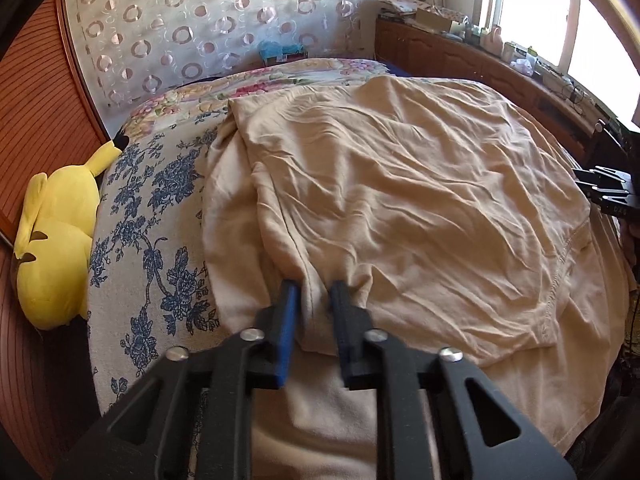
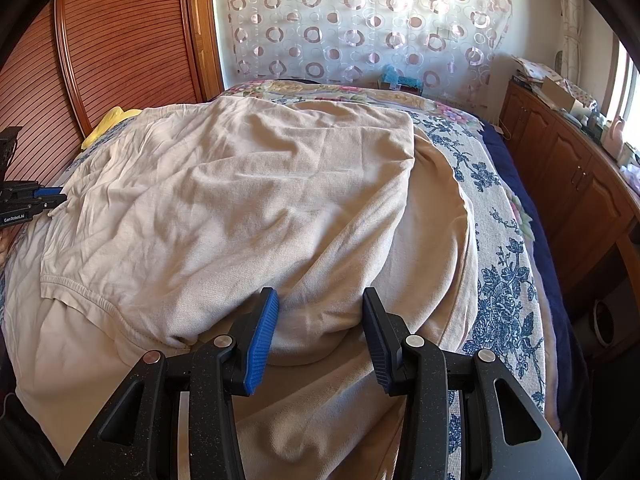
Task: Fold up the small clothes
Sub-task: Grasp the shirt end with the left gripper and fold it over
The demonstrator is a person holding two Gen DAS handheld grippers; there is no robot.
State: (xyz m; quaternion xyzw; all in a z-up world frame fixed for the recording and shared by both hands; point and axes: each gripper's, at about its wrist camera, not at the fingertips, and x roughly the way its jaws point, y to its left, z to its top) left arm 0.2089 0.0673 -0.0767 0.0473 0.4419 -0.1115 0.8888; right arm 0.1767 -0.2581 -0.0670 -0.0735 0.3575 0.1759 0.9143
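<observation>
Beige garment (image 1: 400, 200): spread on bed (image 1: 160, 208), long axis across, between my hands. Left fingers (image 1: 314, 292) pinch fabric ridge at near-left edge, nearly closed. Right fingers (image 2: 320, 320) half-open, straddling raised fold at near-right edge, pads not pressing. Left hand leads fold.

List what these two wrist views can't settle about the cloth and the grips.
- Left wrist view: beige garment's near part is hidden under the left gripper.
- Right wrist view: whether the right gripper presses cloth; a fold hides contact.
- Right wrist view: yellow plush toy mostly behind the garment.
</observation>
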